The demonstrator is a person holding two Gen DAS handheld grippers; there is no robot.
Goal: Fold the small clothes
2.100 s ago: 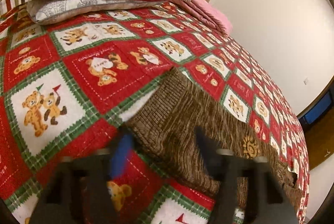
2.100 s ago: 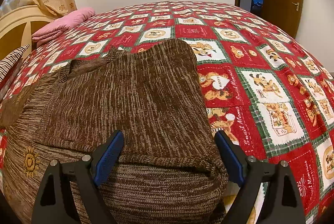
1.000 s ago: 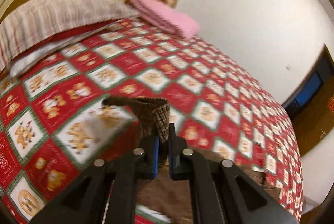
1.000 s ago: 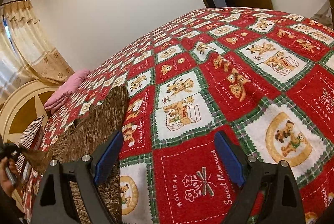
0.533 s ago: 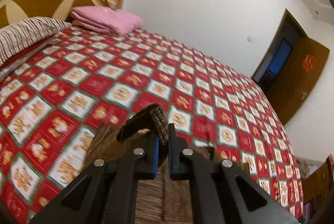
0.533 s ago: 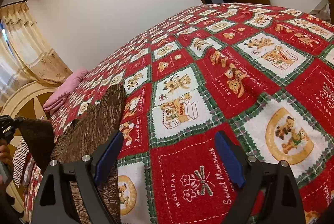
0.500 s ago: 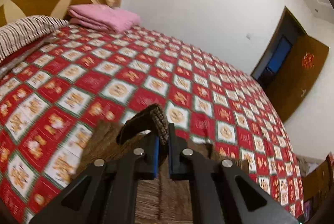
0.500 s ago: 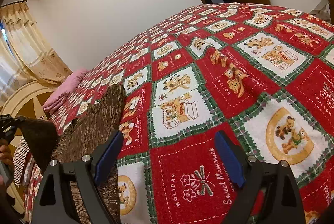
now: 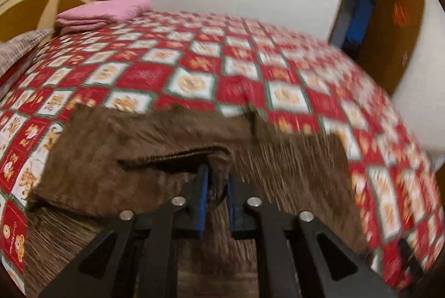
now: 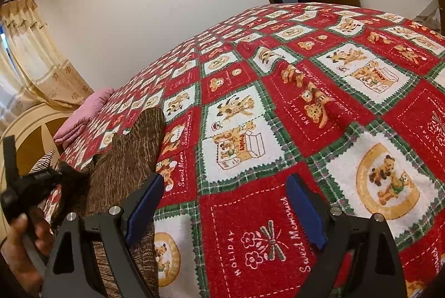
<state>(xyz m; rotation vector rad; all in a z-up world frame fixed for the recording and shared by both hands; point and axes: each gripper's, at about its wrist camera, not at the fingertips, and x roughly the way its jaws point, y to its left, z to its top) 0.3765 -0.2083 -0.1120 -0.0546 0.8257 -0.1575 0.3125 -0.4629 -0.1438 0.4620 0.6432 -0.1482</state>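
A brown knit sweater (image 9: 133, 156) lies flat on the red teddy-bear quilt (image 9: 192, 81). One sleeve is folded over its body. My left gripper (image 9: 217, 186) hovers low over the sweater with the sleeve cuff (image 9: 218, 159) bunched between its blue pads; its jaws are opening. In the right wrist view the sweater (image 10: 130, 153) lies at the left, with the left gripper (image 10: 59, 174) above it in a person's hand (image 10: 25, 250). My right gripper (image 10: 225, 181) stands wide open over bare quilt, with nothing between its fingers.
A folded pink blanket (image 9: 103, 13) and a striped pillow (image 9: 19, 50) lie by the cream headboard (image 9: 30, 0) at the far left. A wooden door (image 9: 389, 34) stands open at the far right. The quilt (image 10: 319, 109) spreads wide to the right of the sweater.
The left gripper has swung the raised sleeve cuff across and down onto the sweater's body, and its jaws have parted a little. The right gripper has stayed put.
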